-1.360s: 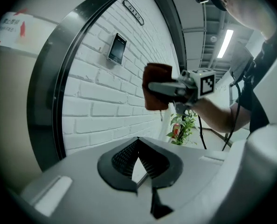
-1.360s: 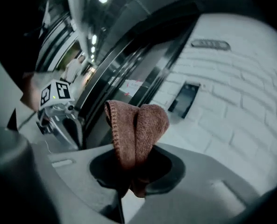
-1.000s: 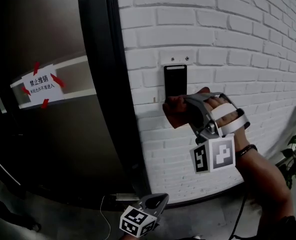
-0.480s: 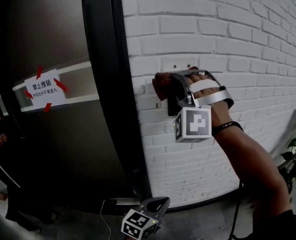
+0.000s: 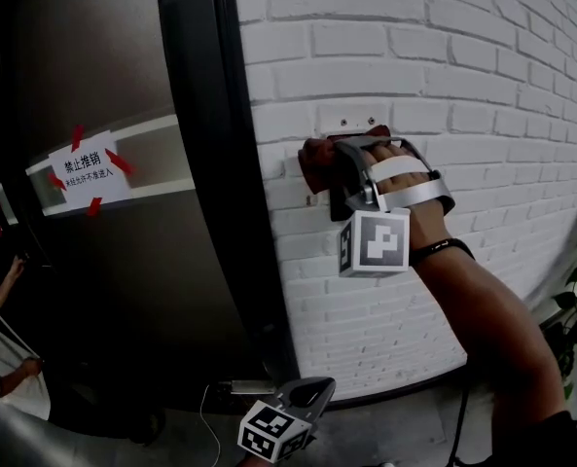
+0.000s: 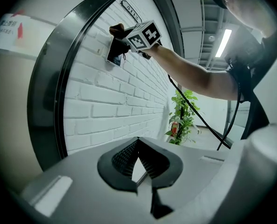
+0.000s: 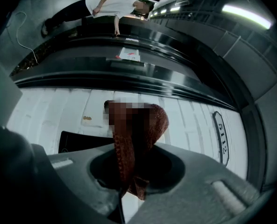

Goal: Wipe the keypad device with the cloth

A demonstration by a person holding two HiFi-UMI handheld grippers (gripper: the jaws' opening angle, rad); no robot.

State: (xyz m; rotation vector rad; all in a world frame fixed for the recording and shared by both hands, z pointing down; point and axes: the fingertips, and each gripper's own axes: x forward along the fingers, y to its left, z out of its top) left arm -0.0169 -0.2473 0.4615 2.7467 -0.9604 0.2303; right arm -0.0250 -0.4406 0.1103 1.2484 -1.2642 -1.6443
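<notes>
Head view dim, low contrast; I read the white brick wall [image 5: 444, 86] as brightest, door [image 5: 93, 261] near black. Gripper views: strong fisheye w/ black vignette at corners. Ceiling strip light [image 6: 223, 42] clips; left gripper [image 6: 138, 143] body soft up close.

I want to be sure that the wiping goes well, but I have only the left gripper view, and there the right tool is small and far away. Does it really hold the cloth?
Observer: Yes. In the right gripper view the right tool has its jaws shut on the red-brown cloth.
Operator: Thank you. How much of the keypad device does the cloth cover?
Observer: Only a little. In the right gripper view the cloth sits at one end of the keypad device, and the rest of its black face lies bare beside the cloth.
</notes>
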